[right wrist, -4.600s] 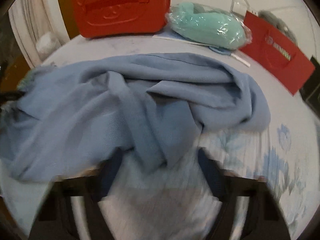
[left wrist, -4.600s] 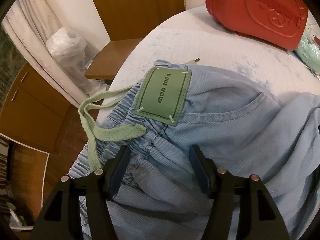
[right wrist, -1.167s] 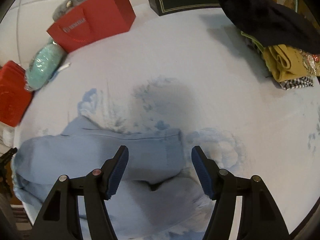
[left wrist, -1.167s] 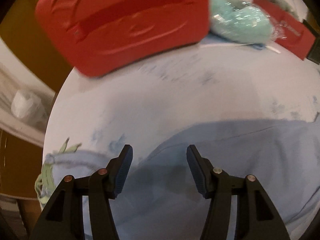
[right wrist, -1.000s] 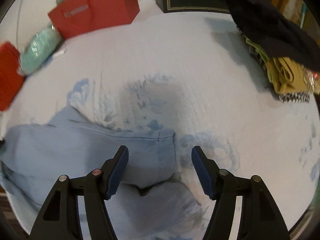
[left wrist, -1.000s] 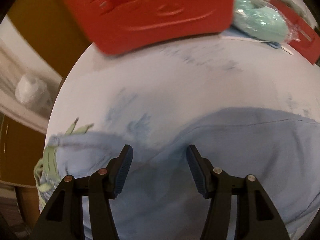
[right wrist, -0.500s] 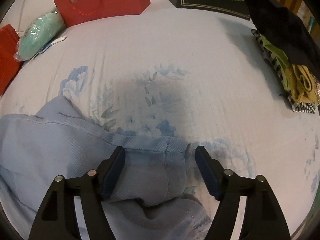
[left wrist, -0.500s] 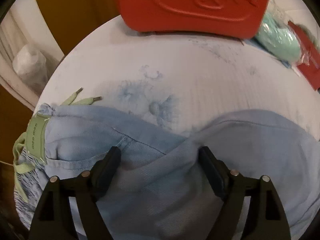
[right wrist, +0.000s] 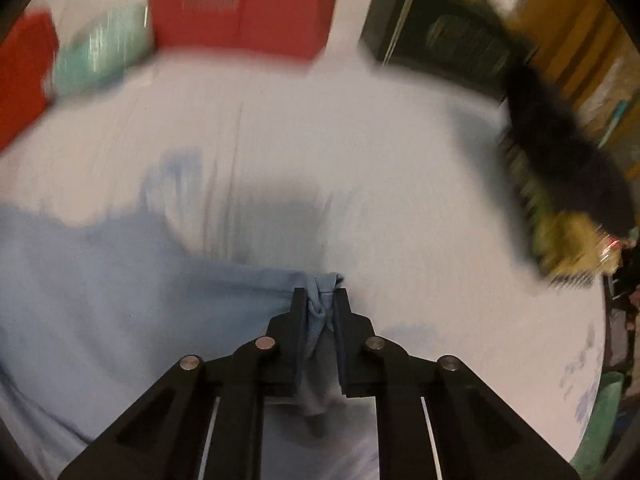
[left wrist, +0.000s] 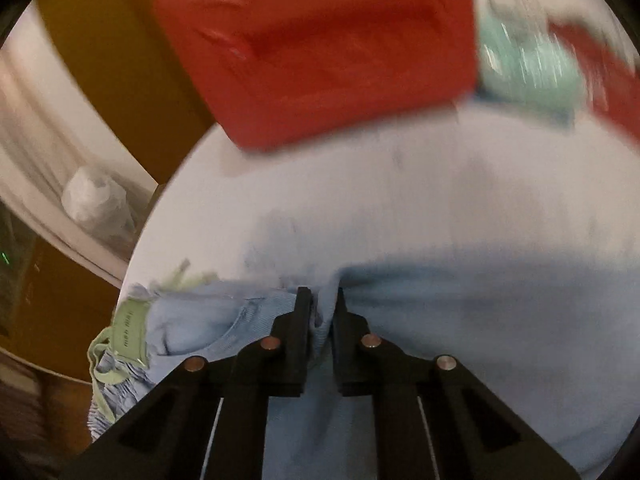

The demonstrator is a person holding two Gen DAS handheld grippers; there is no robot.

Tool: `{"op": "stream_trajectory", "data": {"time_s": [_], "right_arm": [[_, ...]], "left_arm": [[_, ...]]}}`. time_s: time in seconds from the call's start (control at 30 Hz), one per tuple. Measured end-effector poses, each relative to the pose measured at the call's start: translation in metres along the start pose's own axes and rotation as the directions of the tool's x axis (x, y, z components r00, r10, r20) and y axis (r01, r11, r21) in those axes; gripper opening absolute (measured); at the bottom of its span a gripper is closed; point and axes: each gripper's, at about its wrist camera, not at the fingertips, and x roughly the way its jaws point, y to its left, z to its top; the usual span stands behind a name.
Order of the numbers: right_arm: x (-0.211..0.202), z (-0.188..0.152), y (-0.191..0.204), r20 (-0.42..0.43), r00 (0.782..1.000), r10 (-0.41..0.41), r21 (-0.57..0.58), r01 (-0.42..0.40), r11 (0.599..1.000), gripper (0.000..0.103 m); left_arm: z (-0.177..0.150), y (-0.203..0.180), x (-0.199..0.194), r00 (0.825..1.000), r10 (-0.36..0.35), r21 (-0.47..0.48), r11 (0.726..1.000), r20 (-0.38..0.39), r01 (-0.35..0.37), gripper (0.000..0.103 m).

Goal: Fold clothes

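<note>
Light blue pants lie on the white flowered tablecloth. Their waistband with a green label and green drawstring hangs at the table's left edge. My left gripper is shut on a pinch of the blue cloth near the back pocket. In the right wrist view the pants spread to the left, and my right gripper is shut on the bunched hem of a pant leg. Both views are blurred by motion.
A red case and a mint bundle in plastic stand at the table's far side. A red paper bag, a dark box and a pile of dark and yellow clothes sit beyond the right gripper.
Both grippers were open over the pants half a second ago. Both have now closed on the blue cloth and are moving, which blurs the views.
</note>
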Motion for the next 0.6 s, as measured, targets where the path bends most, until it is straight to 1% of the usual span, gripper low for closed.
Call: {"op": "stream_trajectory", "data": {"time_s": [0.07, 0.1, 0.17, 0.2, 0.23, 0.27, 0.3, 0.33, 0.37, 0.47, 0.53, 0.6], "right_arm": [[-0.027, 0.027, -0.009, 0.103, 0.995, 0.016, 0.015, -0.018, 1.000, 0.011], [-0.038, 0.042, -0.012, 0.147, 0.989, 0.026, 0.018, -0.029, 0.999, 0.011], [-0.042, 0.074, -0.008, 0.193, 0.980, 0.049, 0.027, -0.055, 0.998, 0.011], [-0.041, 0.092, -0.006, 0.208, 0.976, 0.063, 0.033, -0.072, 0.997, 0.013], [-0.038, 0.108, -0.002, 0.222, 0.972, 0.074, 0.039, -0.084, 0.996, 0.016], [-0.031, 0.117, 0.005, 0.232, 0.971, 0.064, 0.042, -0.076, 0.996, 0.033], [-0.021, 0.129, 0.011, 0.236, 0.971, 0.034, 0.048, -0.046, 0.998, 0.054], [-0.013, 0.135, 0.015, 0.238, 0.971, 0.018, 0.055, -0.032, 0.998, 0.058], [-0.010, 0.137, 0.016, 0.235, 0.972, 0.021, 0.060, -0.036, 0.998, 0.057], [-0.009, 0.122, 0.015, 0.201, 0.976, 0.080, 0.075, -0.097, 0.992, 0.057], [-0.013, 0.096, 0.007, 0.146, 0.985, 0.094, 0.085, -0.107, 0.991, 0.059], [-0.014, 0.062, -0.006, 0.088, 0.991, 0.101, 0.118, -0.111, 0.987, 0.063]], "left_arm": [[0.021, 0.012, -0.010, 0.999, -0.025, -0.062, 0.998, 0.038, 0.028, 0.008], [0.033, 0.017, -0.011, 0.998, -0.020, -0.080, 0.996, 0.063, 0.025, 0.008], [0.048, 0.027, -0.005, 0.997, 0.002, -0.117, 0.993, 0.081, 0.007, 0.009], [0.058, 0.028, 0.003, 0.997, 0.027, -0.153, 0.988, 0.075, -0.015, 0.010], [0.066, 0.031, 0.013, 0.997, 0.051, -0.189, 0.981, 0.060, -0.039, 0.013], [0.070, 0.036, 0.022, 0.997, 0.062, -0.227, 0.972, 0.043, -0.050, 0.021], [0.074, 0.040, 0.029, 0.997, 0.069, -0.263, 0.963, 0.026, -0.060, 0.025], [0.074, 0.042, 0.033, 0.998, 0.064, -0.284, 0.957, 0.012, -0.058, 0.032], [0.072, 0.044, 0.032, 0.999, 0.053, -0.291, 0.956, 0.002, -0.050, 0.040], [0.052, 0.038, 0.014, 1.000, 0.010, -0.218, 0.976, 0.005, -0.009, 0.050], [0.034, 0.036, 0.000, 1.000, -0.003, -0.177, 0.984, -0.004, 0.002, 0.053], [0.007, 0.039, -0.014, 1.000, -0.005, -0.159, 0.987, -0.030, 0.001, 0.056]]}}
